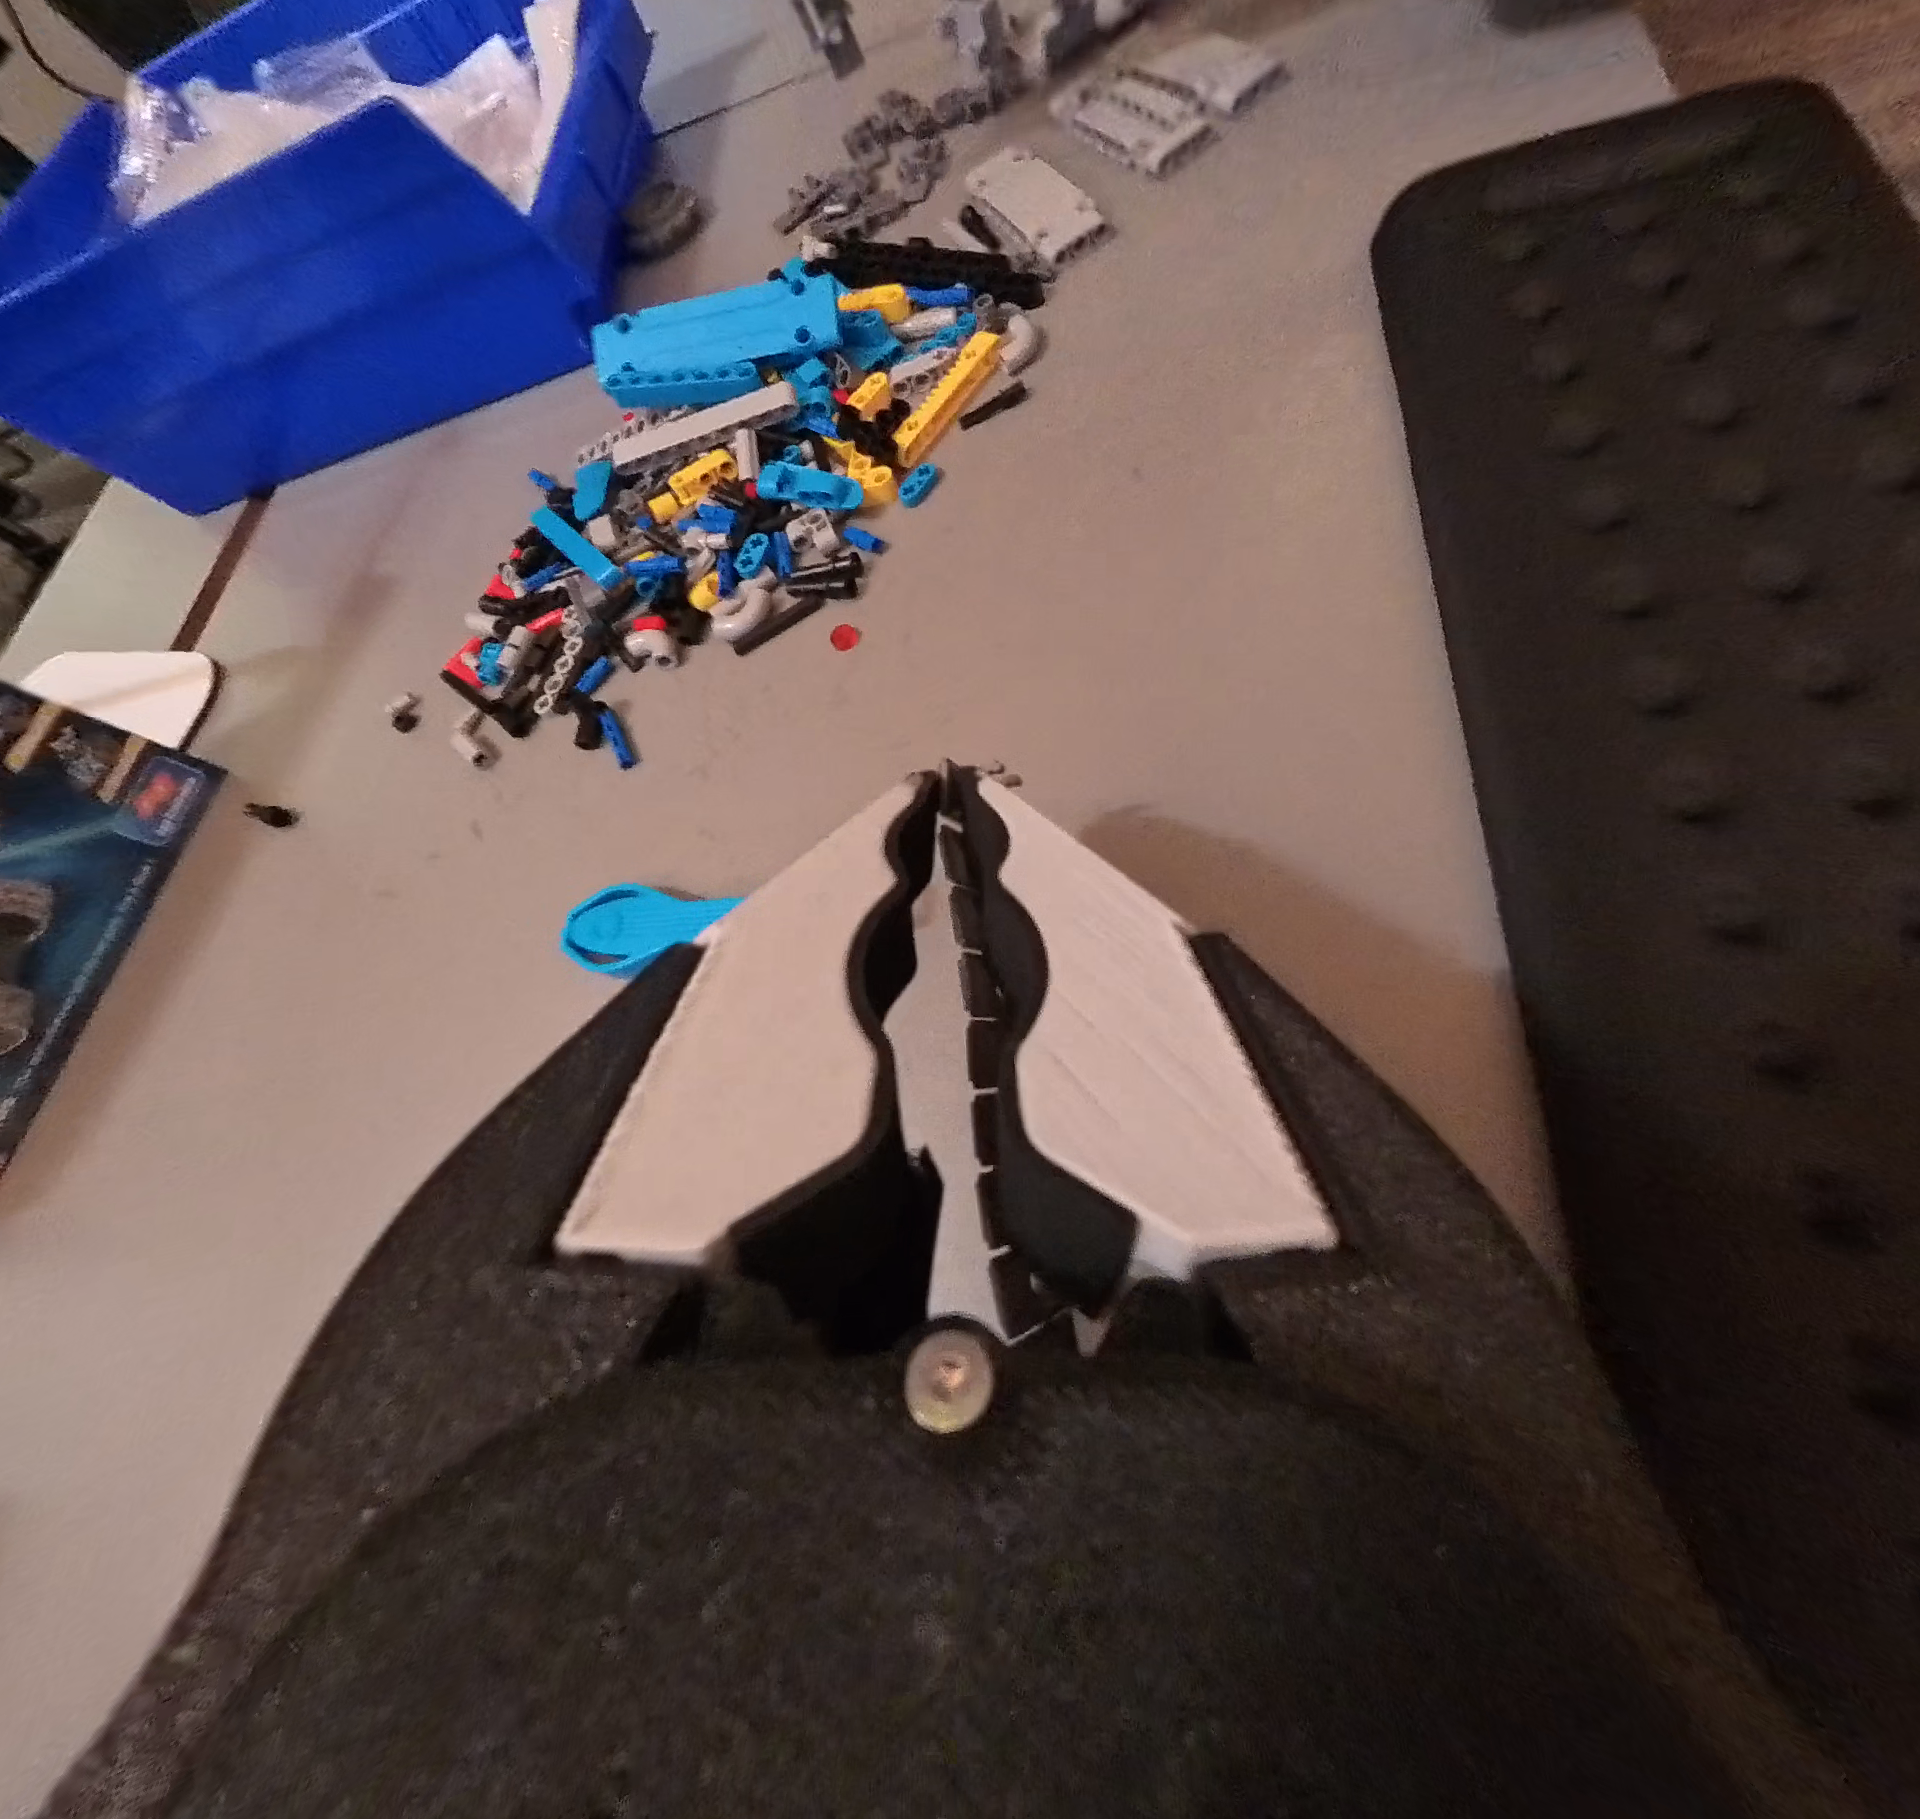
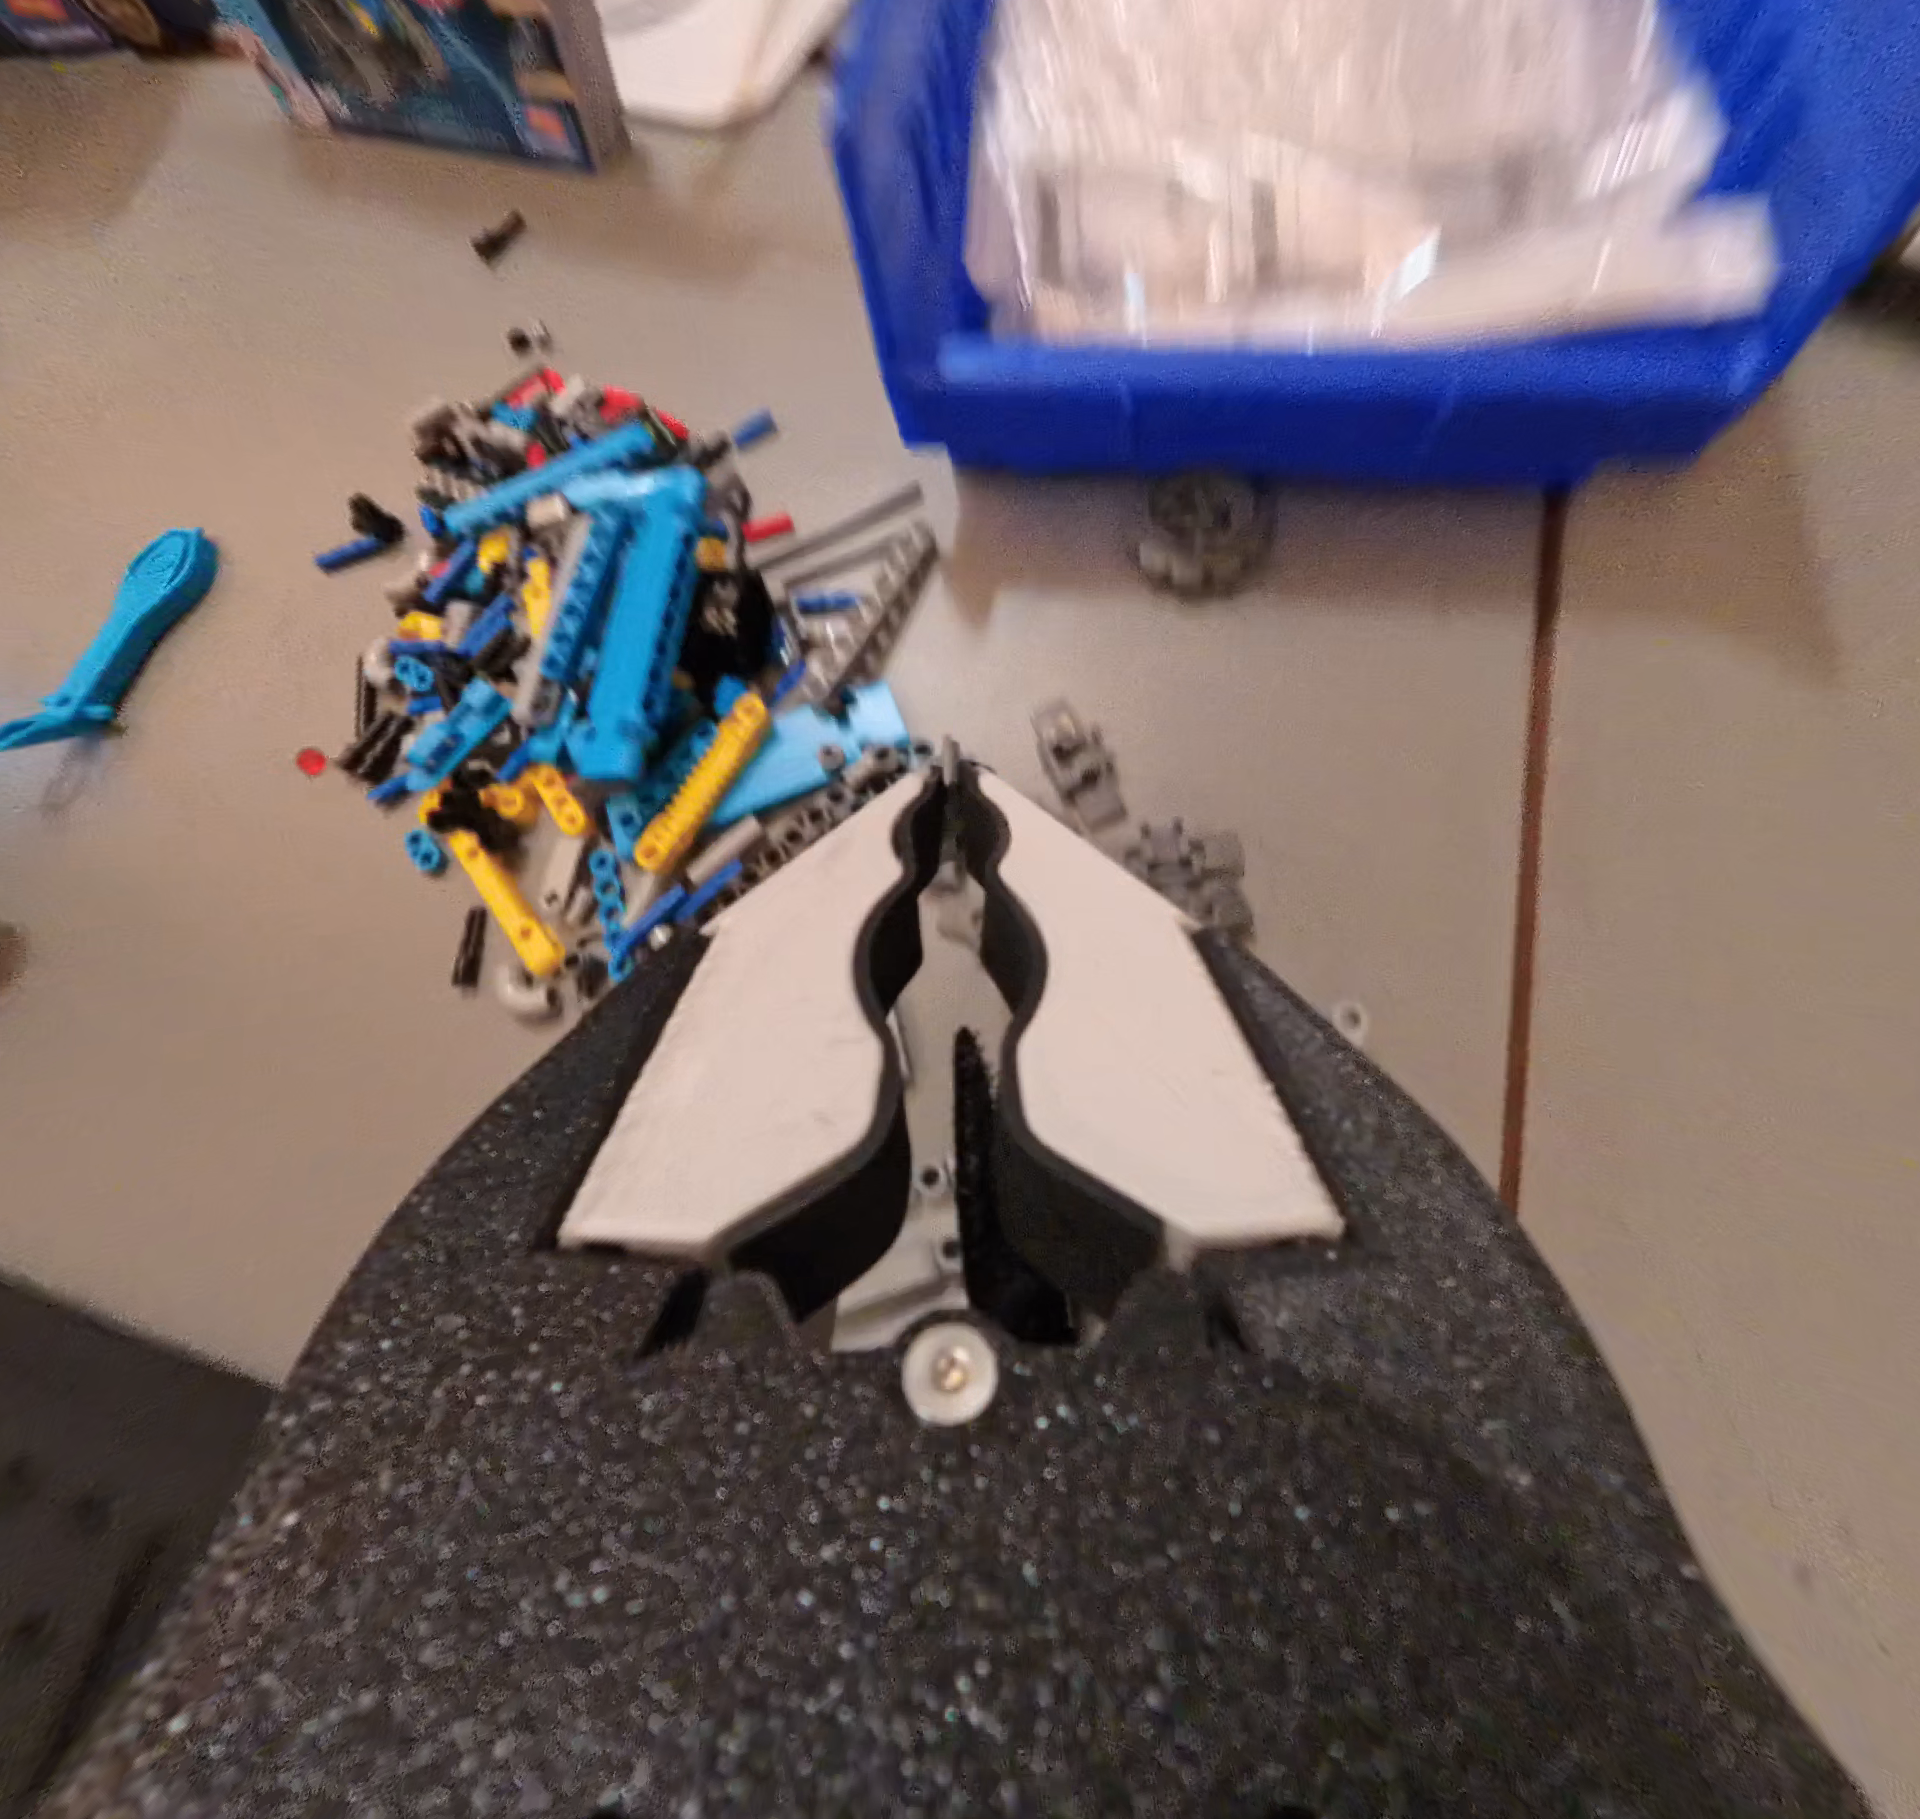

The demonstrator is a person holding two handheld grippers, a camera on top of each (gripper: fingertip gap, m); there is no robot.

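Between the closed jaws of the left gripper point(image 1: 943, 777) nothing clear could be made out; only a tiny pale speck showed at the tips, too small to identify. The jaws hung over bare grey counter point(image 1: 1195, 626). Just left of them lay a light-blue flat tool point(image 1: 623, 922), its long axis running left to right, partly hidden behind the gripper. Farther ahead sat the pile of building pieces point(image 1: 748, 481), stretching away from the camera, with a single red stud point(image 1: 846, 637) just beside its near edge. Beyond it lay grey parts point(image 1: 1039, 200), and to the left the blue bin point(image 1: 312, 283) holding clear plastic bags. A black dimpled mat point(image 1: 1683, 626) ran along the right side, and a printed box point(image 1: 73, 886) sat at the left edge.

The right gripper point(image 2: 948, 777) also had its jaws closed; something small and dark sat at the tips, but blur kept it from being identified. It hovered at the near right edge of the pile point(image 2: 592, 689), with small grey connectors point(image 2: 1174, 855) just right of it. Only this view showed a grey gear wheel point(image 2: 1200, 533) resting against the bin point(image 2: 1299, 408) and a dark seam point(image 2: 1532, 834) running lengthwise through the counter. Here the blue tool point(image 2: 125, 637) pointed diagonally, well apart from the jaws.
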